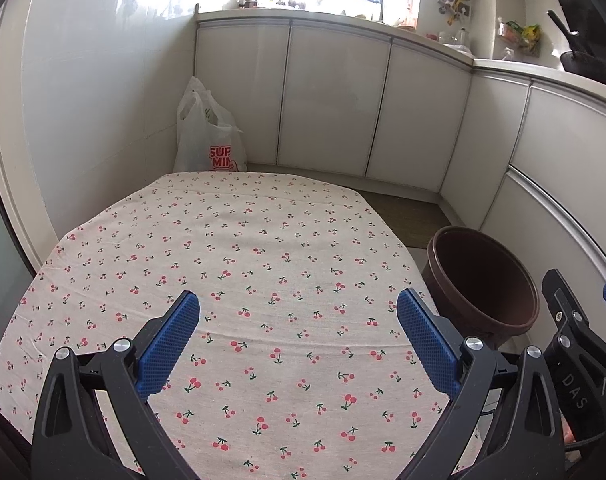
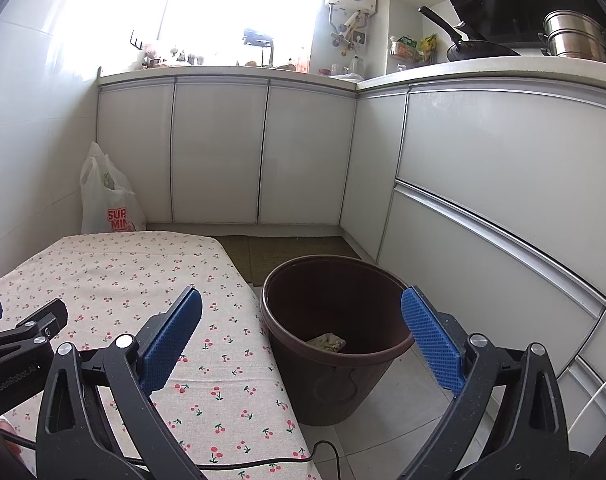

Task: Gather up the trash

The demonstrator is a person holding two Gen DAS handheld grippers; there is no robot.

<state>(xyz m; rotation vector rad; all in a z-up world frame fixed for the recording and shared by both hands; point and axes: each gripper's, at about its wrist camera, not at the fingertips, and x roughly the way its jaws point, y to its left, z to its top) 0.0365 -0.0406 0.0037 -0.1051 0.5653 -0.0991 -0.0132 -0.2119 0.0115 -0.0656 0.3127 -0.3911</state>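
A kitchen corner with white cabinets (image 2: 219, 152). A table under a cherry-print cloth (image 1: 239, 264) lies bare. Beside it on the tiled floor stands a round brown plastic bin (image 2: 335, 340) holding crumpled trash (image 2: 327, 341). The left gripper (image 1: 299, 340) and right gripper (image 2: 303, 340) both gape wide, empty.

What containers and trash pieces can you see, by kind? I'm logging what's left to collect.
Brown bin: 1
Crumpled trash piece inside the bin: 1
White plastic bag on the floor: 1
Trash on the cherry-print tablecloth: 0
Total: 3
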